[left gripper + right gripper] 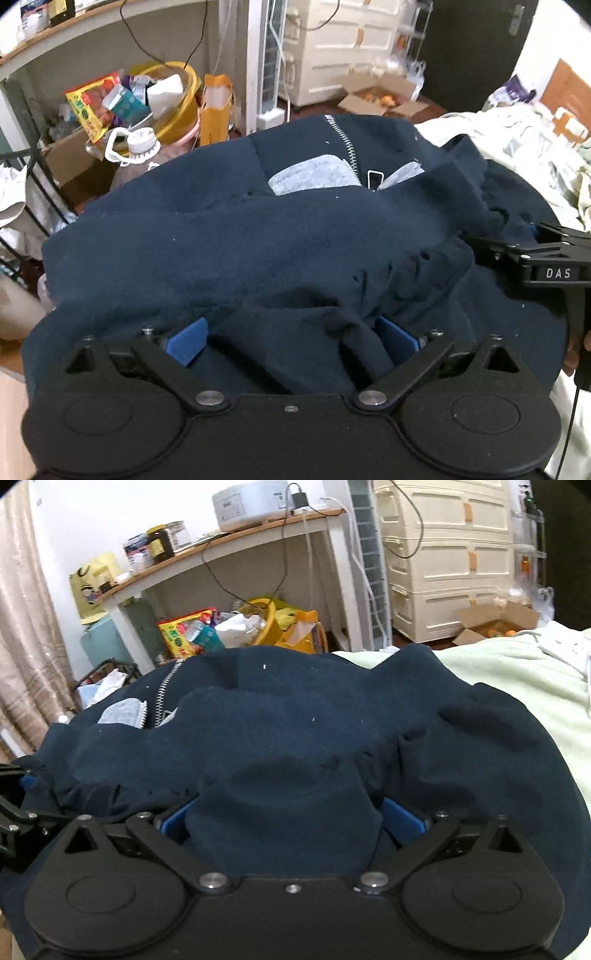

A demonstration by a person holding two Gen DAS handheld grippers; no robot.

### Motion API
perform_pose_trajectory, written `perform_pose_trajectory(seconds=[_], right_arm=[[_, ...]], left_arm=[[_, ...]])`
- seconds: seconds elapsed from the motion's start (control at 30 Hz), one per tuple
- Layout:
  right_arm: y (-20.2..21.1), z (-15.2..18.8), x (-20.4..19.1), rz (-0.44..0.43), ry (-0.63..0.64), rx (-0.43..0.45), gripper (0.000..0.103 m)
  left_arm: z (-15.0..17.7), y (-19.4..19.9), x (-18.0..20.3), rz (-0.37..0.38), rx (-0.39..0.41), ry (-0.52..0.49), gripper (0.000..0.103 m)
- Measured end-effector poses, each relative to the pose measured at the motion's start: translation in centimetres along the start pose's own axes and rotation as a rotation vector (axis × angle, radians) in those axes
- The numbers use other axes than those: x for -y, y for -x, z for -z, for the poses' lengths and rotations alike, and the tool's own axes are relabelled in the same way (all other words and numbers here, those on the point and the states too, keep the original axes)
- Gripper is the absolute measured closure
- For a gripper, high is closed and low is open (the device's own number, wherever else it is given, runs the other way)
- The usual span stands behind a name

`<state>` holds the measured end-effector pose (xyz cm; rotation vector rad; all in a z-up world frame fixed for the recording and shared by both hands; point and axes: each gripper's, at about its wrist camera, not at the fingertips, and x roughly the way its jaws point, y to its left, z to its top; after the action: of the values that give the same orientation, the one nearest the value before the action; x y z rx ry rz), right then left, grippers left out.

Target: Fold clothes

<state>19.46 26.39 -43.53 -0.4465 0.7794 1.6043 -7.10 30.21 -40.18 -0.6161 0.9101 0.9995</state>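
Navy zip jacket (258, 236) lies spread on the bed (517, 672), long axis running side to side ahead of both my tongs. Left tongs (291, 341): wide apart, a bunched fold of hem sitting loose between the blue pads, not pinched. Right tongs (291, 819): likewise spread wide, cloth humped between but unclamped. Zip (345, 144) sits on the far side. Each hand is nearest its own end of the near hem.
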Motion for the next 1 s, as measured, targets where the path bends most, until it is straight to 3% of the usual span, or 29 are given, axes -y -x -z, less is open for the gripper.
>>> perform_pose_trajectory(seconds=[0.2, 0.3, 0.43, 0.6, 0.77, 1.0], right_arm=[[4.1, -0.5, -0.5, 0.068, -0.105, 0.038, 0.001], [7.7, 0.9, -0.1, 0.119, -0.245, 0.050, 0.001], [11.6, 3.2, -0.3, 0.250, -0.365, 0.022, 0.001], [18.1, 5.7, -1.8, 0.424, -0.526, 0.052, 0.001], [27.3, 9.1, -7.0, 0.638, -0.743, 0.087, 0.001], [36.7, 11.8, -15.2, 0.789, -0.931, 0.163, 0.001]], left_arm=[[-1.3, 2.2, 1.5, -0.046, -0.002, -0.088, 0.001], [-2.2, 3.9, 2.9, -0.012, -0.011, -0.147, 0.000], [-3.1, 5.9, 5.2, 0.067, -0.027, -0.239, 0.000], [-3.6, 8.9, 8.4, 0.184, -0.048, -0.359, 0.000], [-3.1, 14.2, 12.4, 0.326, -0.046, -0.584, 0.000], [-3.3, 23.2, 15.3, 0.460, -0.053, -0.779, 0.000]])
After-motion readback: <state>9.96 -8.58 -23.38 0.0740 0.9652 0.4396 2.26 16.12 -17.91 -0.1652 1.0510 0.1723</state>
